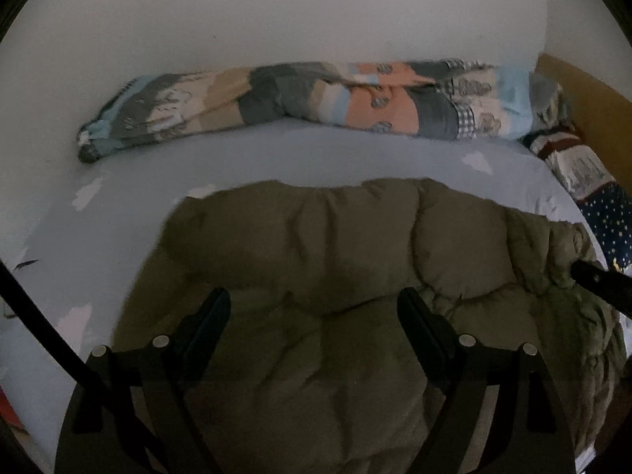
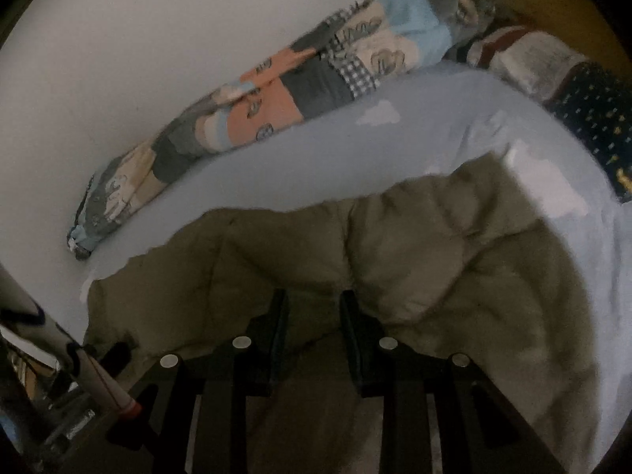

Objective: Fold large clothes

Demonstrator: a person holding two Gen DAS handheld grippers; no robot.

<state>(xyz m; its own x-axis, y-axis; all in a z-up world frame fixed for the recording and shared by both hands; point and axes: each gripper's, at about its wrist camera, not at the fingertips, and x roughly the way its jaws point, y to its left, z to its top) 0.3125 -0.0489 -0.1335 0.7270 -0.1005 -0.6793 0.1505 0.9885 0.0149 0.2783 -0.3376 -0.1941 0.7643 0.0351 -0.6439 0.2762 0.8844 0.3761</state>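
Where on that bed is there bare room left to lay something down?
A bare strip of blue sheet runs between the olive puffy jacket and the patchwork quilt along the wall. More sheet lies left of the jacket. The right side is crowded with a starry pillow.

Olive quilted jacket point(image 1: 316, 260) lying puffy, rumpled on pale-blue sheet point(image 1: 118, 205).

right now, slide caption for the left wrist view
Open left gripper above an olive puffer jacket on a pale blue bed sheet.
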